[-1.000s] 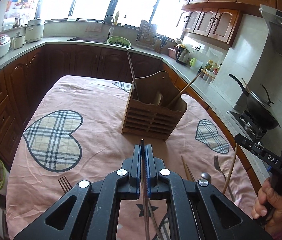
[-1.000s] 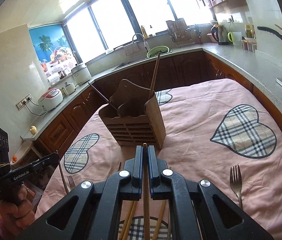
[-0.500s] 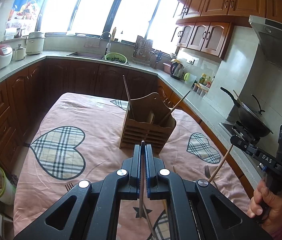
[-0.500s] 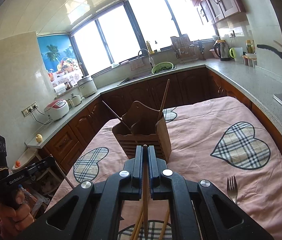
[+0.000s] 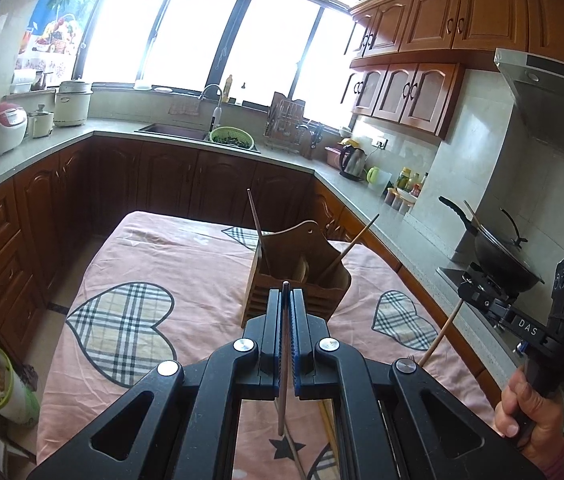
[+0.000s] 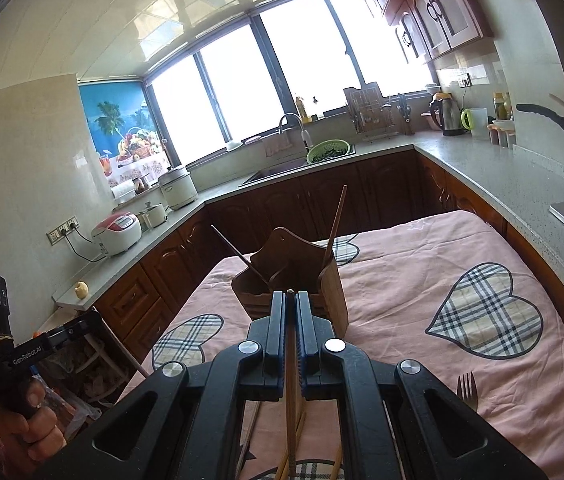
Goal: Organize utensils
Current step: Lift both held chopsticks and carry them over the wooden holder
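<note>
In the left wrist view my left gripper (image 5: 286, 294) is shut on a thin dark chopstick (image 5: 281, 408) that hangs down between the jaws, just short of the wooden utensil holder (image 5: 306, 240). In the right wrist view my right gripper (image 6: 290, 296) is shut on a light wooden chopstick (image 6: 291, 420), also in front of the holder (image 6: 334, 292). The holder stands on the pink tablecloth (image 5: 162, 260) with two chopsticks leaning out of it. The right gripper (image 5: 470, 290) shows at the right of the left view, its stick angling down.
A fork (image 6: 467, 386) lies on the cloth at the right, and loose chopsticks (image 6: 302, 434) lie beneath my right gripper. Dark wood cabinets and a grey counter (image 5: 322, 168) surround the table. A wok (image 5: 498, 252) sits on the stove at the right.
Both grippers have risen above the table with their chopsticks and tilted up, so the holder sits lower and smaller in both views. Both grips stay the same.
</note>
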`<state>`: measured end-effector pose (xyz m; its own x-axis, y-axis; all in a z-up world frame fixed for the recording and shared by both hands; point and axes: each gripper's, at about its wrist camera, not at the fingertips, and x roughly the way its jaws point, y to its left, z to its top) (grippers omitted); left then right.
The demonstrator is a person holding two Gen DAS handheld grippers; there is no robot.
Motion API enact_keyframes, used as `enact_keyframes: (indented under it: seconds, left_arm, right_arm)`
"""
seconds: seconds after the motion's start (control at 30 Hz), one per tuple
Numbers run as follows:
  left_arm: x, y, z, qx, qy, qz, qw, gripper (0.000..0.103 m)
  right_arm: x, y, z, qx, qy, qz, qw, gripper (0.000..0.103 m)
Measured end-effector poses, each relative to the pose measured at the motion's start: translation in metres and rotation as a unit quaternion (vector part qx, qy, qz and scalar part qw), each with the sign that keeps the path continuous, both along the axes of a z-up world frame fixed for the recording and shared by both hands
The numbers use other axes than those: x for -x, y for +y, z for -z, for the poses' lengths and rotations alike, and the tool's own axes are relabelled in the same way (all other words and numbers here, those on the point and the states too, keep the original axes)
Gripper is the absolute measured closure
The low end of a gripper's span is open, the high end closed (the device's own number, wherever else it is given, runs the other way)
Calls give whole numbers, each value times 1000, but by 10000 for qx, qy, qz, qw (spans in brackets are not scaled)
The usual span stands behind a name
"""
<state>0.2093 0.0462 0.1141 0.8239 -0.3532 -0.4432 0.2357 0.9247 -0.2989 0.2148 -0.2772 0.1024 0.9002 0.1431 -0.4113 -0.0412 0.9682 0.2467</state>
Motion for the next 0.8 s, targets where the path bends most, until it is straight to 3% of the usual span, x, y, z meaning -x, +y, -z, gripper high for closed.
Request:
enact_keyframes:
  seconds: [0.33,0.8]
  left_arm:
    - [-23,0,-20,5,-425,8,9991,101]
    - [-91,-10,-32,94,-1087,-201,9938,101]
  right_arm:
    - [-26,-9,-15,-162,-281,157,9994,99]
    - [-84,-27,-59,-382,-971,457,9935,99]
